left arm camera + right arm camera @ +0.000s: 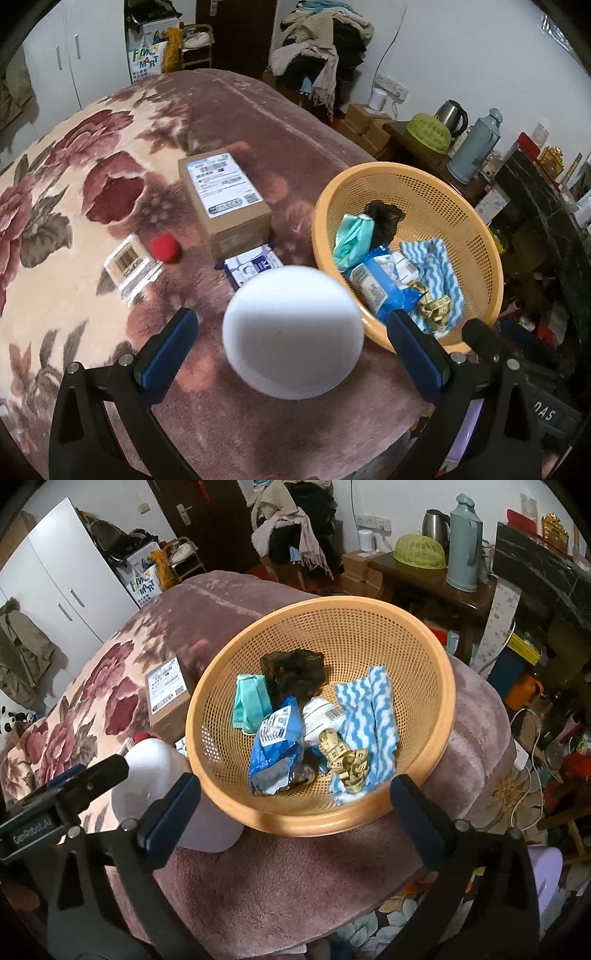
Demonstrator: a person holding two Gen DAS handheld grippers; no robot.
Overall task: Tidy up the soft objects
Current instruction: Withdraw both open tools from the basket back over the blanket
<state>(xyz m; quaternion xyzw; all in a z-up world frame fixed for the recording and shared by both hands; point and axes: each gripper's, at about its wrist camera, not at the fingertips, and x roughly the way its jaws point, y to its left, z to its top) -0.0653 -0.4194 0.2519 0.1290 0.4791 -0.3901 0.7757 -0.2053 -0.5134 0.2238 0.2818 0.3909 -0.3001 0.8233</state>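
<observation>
A white foam ball point(293, 332) lies between the wide-open fingers of my left gripper point(295, 343), touching neither pad; it also shows in the right wrist view point(155, 775). The orange mesh basket point(476, 236) stands to the right and holds a teal mask point(351, 236), a dark cloth point(384, 218), a blue packet point(380, 284), a blue-white striped cloth point(439, 266) and a yellow tape measure point(436, 306). My right gripper point(295, 805) is open and empty before the basket's near rim point(303, 821). A red soft ball point(165, 249) lies on the blanket.
A cardboard box point(225, 199), a wipes pack point(251, 266) and a clear box of cotton swabs point(129, 264) lie on the floral blanket point(74, 221). A side table with a kettle point(452, 114) and thermos point(476, 146) stands right of the bed.
</observation>
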